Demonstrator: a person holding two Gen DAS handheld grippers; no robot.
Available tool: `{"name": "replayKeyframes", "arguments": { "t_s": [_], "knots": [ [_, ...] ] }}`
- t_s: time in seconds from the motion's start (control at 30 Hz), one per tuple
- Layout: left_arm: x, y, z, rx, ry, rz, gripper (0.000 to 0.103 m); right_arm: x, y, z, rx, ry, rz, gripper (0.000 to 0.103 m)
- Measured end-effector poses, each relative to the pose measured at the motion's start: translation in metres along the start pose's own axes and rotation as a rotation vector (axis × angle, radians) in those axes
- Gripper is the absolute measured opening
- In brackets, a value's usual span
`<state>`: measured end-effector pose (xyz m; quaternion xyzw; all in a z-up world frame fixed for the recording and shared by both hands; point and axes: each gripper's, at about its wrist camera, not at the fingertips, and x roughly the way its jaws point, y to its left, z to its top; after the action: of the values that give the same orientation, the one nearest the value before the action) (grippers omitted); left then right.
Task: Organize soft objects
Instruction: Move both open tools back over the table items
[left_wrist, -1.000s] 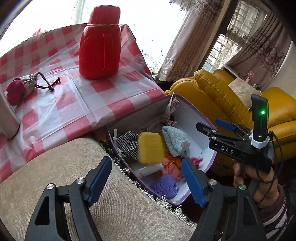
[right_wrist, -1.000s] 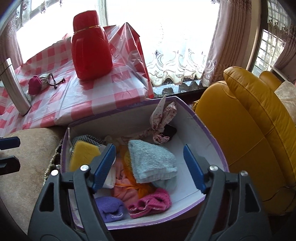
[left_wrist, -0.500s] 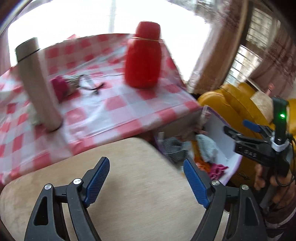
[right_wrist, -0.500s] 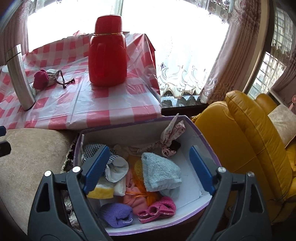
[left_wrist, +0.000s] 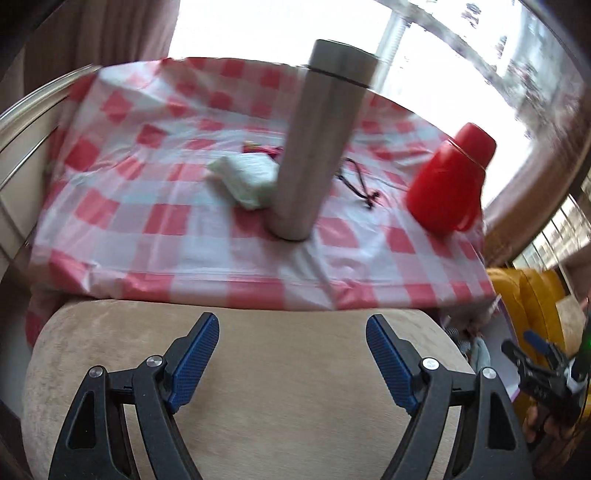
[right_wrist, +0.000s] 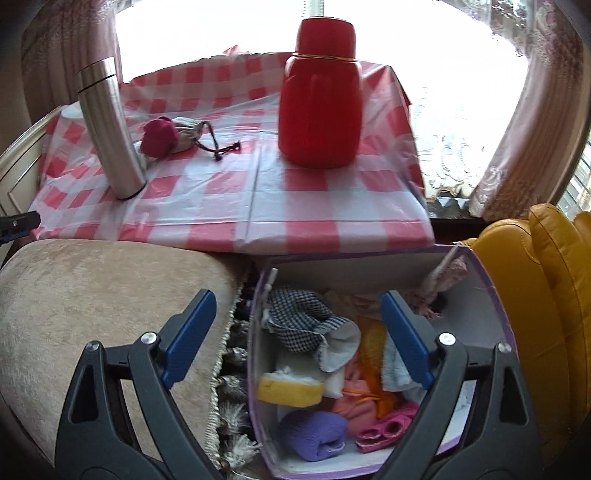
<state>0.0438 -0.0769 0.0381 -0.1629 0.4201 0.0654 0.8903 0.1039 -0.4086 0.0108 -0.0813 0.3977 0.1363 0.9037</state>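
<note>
left gripper (left_wrist: 291, 354): jaws spread, empty, above beige cushion (left_wrist: 258, 369) | right gripper (right_wrist: 295, 336): jaws spread, empty, over box (right_wrist: 491, 291) | yellow sponge (right_wrist: 290, 389): inside box, beside checked cloth (right_wrist: 295, 317)

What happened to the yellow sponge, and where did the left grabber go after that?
The yellow sponge dropped out of the air into the box and now lies among the cloths. The left gripper, open and empty, swung left, away from the box, toward the checked table with the steel flask. The right gripper stayed open over the box. The red jug and pouch did not move.
</note>
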Motion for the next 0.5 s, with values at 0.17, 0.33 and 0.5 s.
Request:
{"name": "replayKeyframes", "arguments": {
  "t_s": [0.17,0.33,0.5],
  "knots": [
    [0.005,0.027,0.015,-0.053,-0.009,0.013,0.082,0.016,0.005,0.015,-0.002,0.013,0.025,0.092],
    [0.015,0.047,0.03,-0.102,0.002,0.022,0.082,0.026,0.013,0.034,-0.028,0.009,0.038,0.092],
    [0.027,0.065,0.049,-0.132,0.002,0.029,0.082,0.039,0.026,0.052,-0.067,0.007,0.04,0.092]
  ]
}}
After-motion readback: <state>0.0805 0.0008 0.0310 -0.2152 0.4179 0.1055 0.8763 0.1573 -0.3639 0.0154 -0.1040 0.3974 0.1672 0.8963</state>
